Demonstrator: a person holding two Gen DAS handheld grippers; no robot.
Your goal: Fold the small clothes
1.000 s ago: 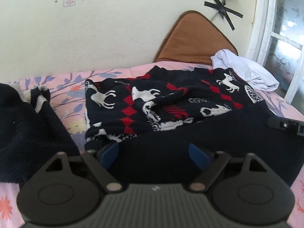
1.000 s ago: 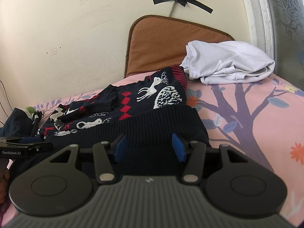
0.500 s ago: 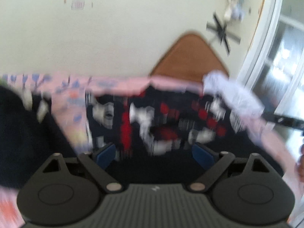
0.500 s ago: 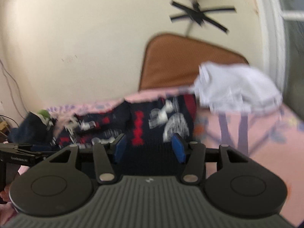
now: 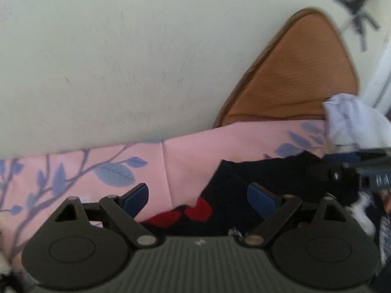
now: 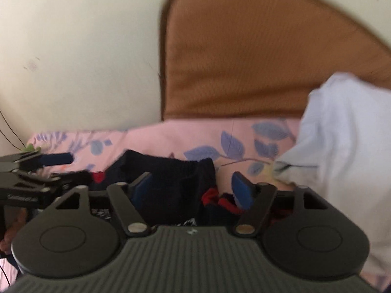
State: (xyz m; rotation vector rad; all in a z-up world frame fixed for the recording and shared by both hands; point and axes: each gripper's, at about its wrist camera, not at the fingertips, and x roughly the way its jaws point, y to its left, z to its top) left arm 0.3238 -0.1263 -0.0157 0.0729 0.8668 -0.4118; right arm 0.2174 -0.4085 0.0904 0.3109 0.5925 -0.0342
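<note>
A navy knit sweater [image 5: 256,178] with red and white patterns lies on the pink floral bedsheet [image 5: 190,151]. My left gripper [image 5: 198,196] is open, over the sweater's far left edge, with its left finger above bare sheet. My right gripper [image 6: 193,188] is open, with a navy fold of the sweater [image 6: 171,173] between its fingers. Each gripper shows at the edge of the other's view: the right one [image 5: 361,171] and the left one [image 6: 31,173].
A white folded garment [image 6: 342,127] lies at the right on the bed, also in the left wrist view [image 5: 354,119]. A brown cushion [image 6: 256,61] leans on the cream wall behind. The wall is close ahead.
Both grippers have moved forward over the sweater toward the wall. The sweater's near hem, between the fingers a second ago, is out of view; its far edge now lies under the fingers.
</note>
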